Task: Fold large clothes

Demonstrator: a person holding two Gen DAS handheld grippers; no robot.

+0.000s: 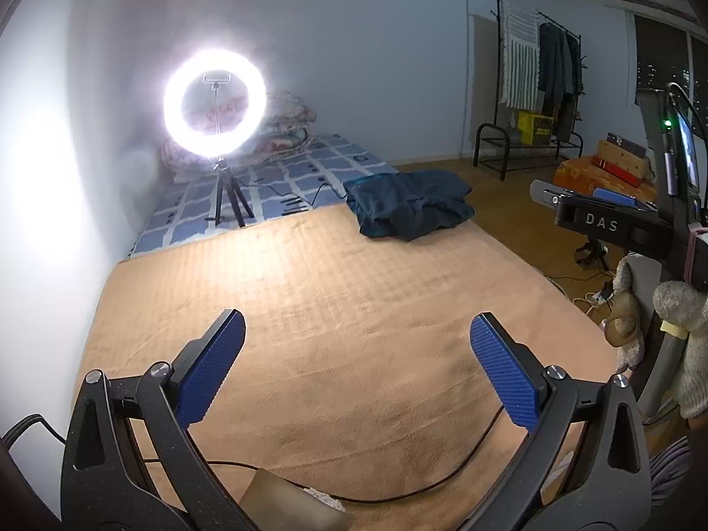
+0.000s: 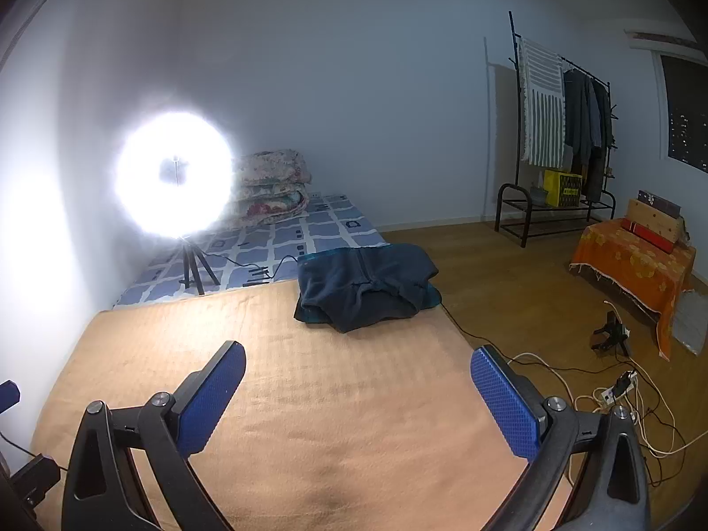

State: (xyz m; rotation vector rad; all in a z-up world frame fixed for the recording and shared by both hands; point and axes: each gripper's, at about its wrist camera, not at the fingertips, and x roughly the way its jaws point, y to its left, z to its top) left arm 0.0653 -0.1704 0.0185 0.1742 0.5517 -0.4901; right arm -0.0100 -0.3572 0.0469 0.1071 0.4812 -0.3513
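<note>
A dark navy garment [image 1: 409, 203] [image 2: 367, 285] lies folded in a loose pile at the far right corner of the tan blanket [image 1: 336, 309] [image 2: 309, 398]. My left gripper [image 1: 357, 323] hovers over the near part of the blanket, jaws wide open with nothing between the blue pads. Over the blanket's near right side my right gripper [image 2: 357, 354] is also open and empty. Both are well short of the garment. In the left wrist view the right gripper's black body [image 1: 606, 221] shows at the right edge.
A bright ring light on a tripod [image 1: 215, 106] [image 2: 175, 177] stands on the blue checked mattress [image 1: 283, 177] [image 2: 309, 230] beside folded quilts [image 2: 270, 186]. Black cables cross the blanket's near edge [image 1: 398, 493]. A clothes rack [image 2: 562, 141], an orange-draped box [image 2: 632, 261] and floor cables [image 2: 619, 394] lie to the right.
</note>
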